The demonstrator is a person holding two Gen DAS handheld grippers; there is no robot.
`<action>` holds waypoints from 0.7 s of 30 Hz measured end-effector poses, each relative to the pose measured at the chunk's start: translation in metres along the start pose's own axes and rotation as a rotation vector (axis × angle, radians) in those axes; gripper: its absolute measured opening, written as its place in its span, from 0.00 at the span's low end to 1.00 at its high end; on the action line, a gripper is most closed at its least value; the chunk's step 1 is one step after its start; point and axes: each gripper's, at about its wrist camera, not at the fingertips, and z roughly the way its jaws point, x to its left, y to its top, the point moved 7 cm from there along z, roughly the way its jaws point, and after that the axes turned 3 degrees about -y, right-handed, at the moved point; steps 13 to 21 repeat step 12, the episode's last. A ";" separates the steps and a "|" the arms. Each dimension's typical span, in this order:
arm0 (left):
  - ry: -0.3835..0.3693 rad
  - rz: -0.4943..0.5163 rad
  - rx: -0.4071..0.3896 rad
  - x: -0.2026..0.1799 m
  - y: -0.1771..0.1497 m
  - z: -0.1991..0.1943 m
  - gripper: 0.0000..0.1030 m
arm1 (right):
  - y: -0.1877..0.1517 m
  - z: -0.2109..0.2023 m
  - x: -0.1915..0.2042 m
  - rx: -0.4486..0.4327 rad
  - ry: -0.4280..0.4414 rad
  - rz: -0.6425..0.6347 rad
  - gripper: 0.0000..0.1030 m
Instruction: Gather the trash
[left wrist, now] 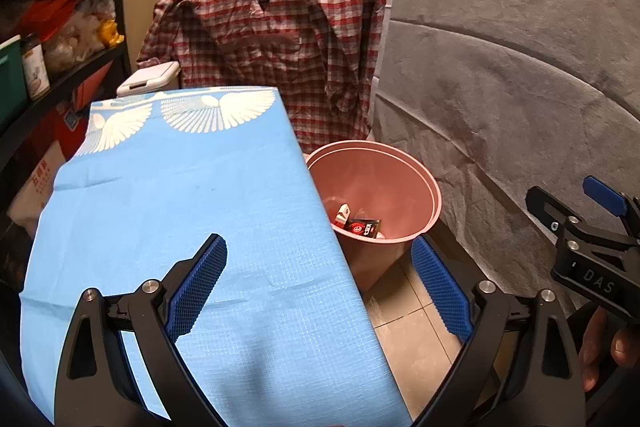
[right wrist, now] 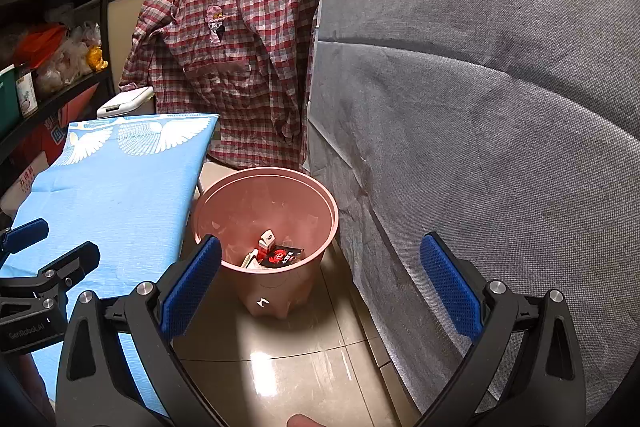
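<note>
**Ana:** Both sets of jaws are spread wide with nothing between them. The left gripper [left wrist: 320, 279] hangs over the right edge of the table with the blue cloth [left wrist: 180, 207], one pad above the cloth and the other above the floor. The right gripper [right wrist: 320, 283] is out over the tiled floor [right wrist: 288, 367], pointed at the pink bin [right wrist: 224, 215].

**Ben:** And the trash itself?

**Ana:** Whatever I can make out is already in the bin: a black-and-red packet [right wrist: 285, 255] lying on the bottom, with a small red-and-white carton [right wrist: 264, 243] just beside it and some pale scraps under them. The bin stands on the floor, close against the table's right side, with the grey fabric cover [right wrist: 480, 107] on its other side.

**Ben:** Anything left on the cloth?

**Ana:** None that I can see; the visible part is bare. The near end is hidden behind the left gripper's body, so I can't vouch for that strip.

**Ben:** So what's the sensible move?

**Ana:** My read is that the collecting is nearly or fully done. I'd tilt the left gripper down and sweep its view along the near end before calling it. If a piece turns up, keep the jaws wide, come down flat so a pad doesn't snag the cloth, pinch it mid-body, and release low over the bin's mouth so it can't bounce off the rim.

**Ben:** And the checked shirt [left wrist: 272, 39] hanging behind?

**Ana:** Well clear of both grippers. Leave it.
</note>
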 end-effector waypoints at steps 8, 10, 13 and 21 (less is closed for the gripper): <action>0.015 0.007 -0.003 0.000 0.002 0.000 0.90 | 0.000 0.000 0.000 0.000 0.000 -0.001 0.95; 0.008 0.003 0.006 0.000 0.001 0.000 0.90 | 0.000 0.000 0.000 0.000 0.000 0.000 0.95; 0.009 0.003 0.010 0.000 0.000 0.001 0.90 | 0.000 0.000 0.000 0.000 0.000 0.001 0.95; 0.009 0.003 0.010 0.000 0.000 0.001 0.90 | 0.000 0.000 0.000 0.000 0.000 0.001 0.95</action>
